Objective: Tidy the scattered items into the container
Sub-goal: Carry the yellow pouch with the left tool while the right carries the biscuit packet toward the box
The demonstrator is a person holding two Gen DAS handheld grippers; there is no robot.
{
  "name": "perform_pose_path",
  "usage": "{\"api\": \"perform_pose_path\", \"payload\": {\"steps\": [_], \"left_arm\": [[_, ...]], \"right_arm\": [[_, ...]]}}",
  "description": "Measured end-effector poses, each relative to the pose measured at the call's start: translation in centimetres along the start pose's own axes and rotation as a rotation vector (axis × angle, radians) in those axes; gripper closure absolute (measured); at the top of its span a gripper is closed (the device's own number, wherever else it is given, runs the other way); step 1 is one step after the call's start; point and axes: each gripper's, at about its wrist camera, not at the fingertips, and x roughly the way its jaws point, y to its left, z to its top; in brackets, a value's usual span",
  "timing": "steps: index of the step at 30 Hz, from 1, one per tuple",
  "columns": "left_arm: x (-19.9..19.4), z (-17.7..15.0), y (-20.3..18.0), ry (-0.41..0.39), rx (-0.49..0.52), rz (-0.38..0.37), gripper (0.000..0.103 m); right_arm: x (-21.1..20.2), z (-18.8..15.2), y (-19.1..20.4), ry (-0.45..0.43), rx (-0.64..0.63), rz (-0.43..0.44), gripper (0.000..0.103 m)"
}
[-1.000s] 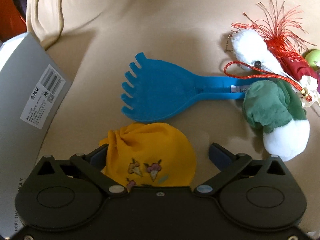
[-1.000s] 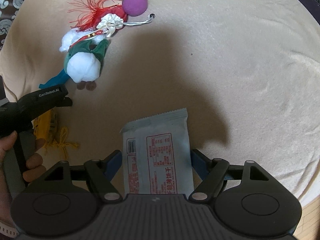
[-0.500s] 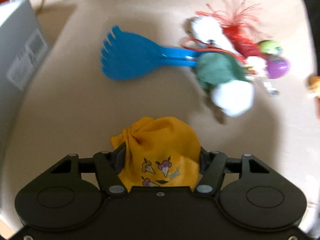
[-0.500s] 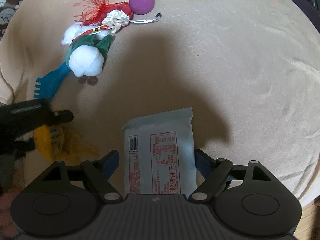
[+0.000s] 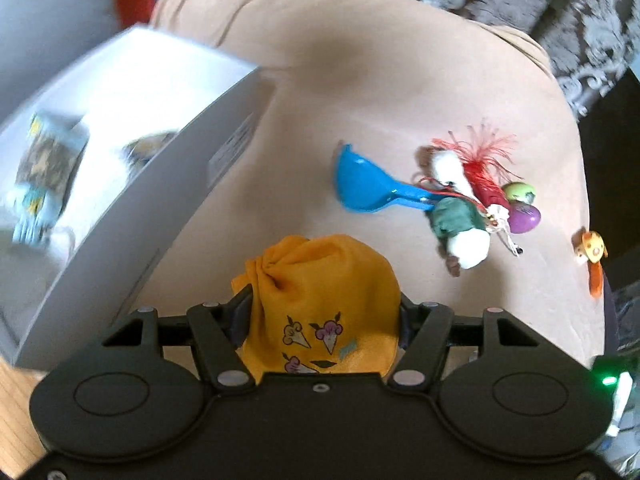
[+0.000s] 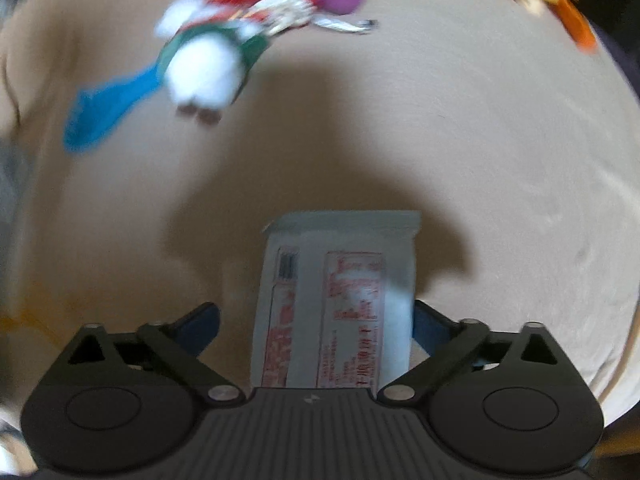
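My left gripper (image 5: 322, 304) is shut on a yellow drawstring pouch (image 5: 320, 280) printed with ice-cream cones, and holds it above the beige cloth beside the grey box (image 5: 180, 200). The box stands at the left with its white inside showing and a blue patterned item (image 5: 40, 184) in it. In the right wrist view a white snack packet (image 6: 336, 300) with red print lies between the jaws of my right gripper (image 6: 314, 312). Those jaws are opening; the left pad stands clear of the packet.
A blue plastic scoop (image 5: 360, 188), a green-and-white plush toy (image 5: 460, 224), a red tassel (image 5: 480, 160), a purple egg (image 5: 524, 218) and a green egg (image 5: 518, 192) lie clustered on the cloth. An orange toy (image 5: 590, 248) sits near the right edge. Patterned dark fabric lies beyond.
My left gripper closed on the yellow pouch and lifted it toward the box, whose inside came into view. The right jaws spread wider around the packet, and that view is now blurred.
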Motion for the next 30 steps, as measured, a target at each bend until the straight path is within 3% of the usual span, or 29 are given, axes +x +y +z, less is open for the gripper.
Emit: {"api": "perform_pose_path", "payload": {"steps": [2, 4, 6, 7, 8, 13, 20, 30], "left_arm": [[-0.4, 0.0, 0.2, -0.017, -0.024, -0.029, 0.042], [-0.3, -0.1, -0.2, -0.038, -0.01, -0.002, 0.042], [0.0, 0.0, -0.5, -0.048, 0.007, -0.025, 0.042], [0.2, 0.0, -0.7, -0.05, 0.019, -0.031, 0.042], [-0.2, -0.2, -0.6, -0.053, 0.029, -0.032, 0.042], [-0.3, -0.7, -0.9, -0.035, 0.048, -0.038, 0.042], [-0.4, -1.0, -1.6, -0.045, 0.1, -0.036, 0.042], [-0.8, -1.1, -2.8, -0.059, 0.152, -0.038, 0.042]], "right_arm": [[0.1, -0.5, 1.1, -0.027, -0.024, -0.056, 0.0], [0.0, -0.6, 0.8, -0.04, 0.016, -0.051, 0.001], [-0.4, -0.7, 0.4, -0.055, 0.036, -0.055, 0.01], [-0.8, -0.7, 0.1, -0.065, 0.048, -0.059, 0.023], [-1.2, -0.7, -0.2, -0.073, 0.062, -0.053, 0.028], [-2.0, -0.5, -3.1, -0.05, 0.171, 0.038, 0.028], [-3.6, -0.9, -6.9, -0.001, 0.411, 0.228, 0.028], [-8.5, -0.7, -8.5, -0.034, 0.441, 0.308, 0.028]]}}
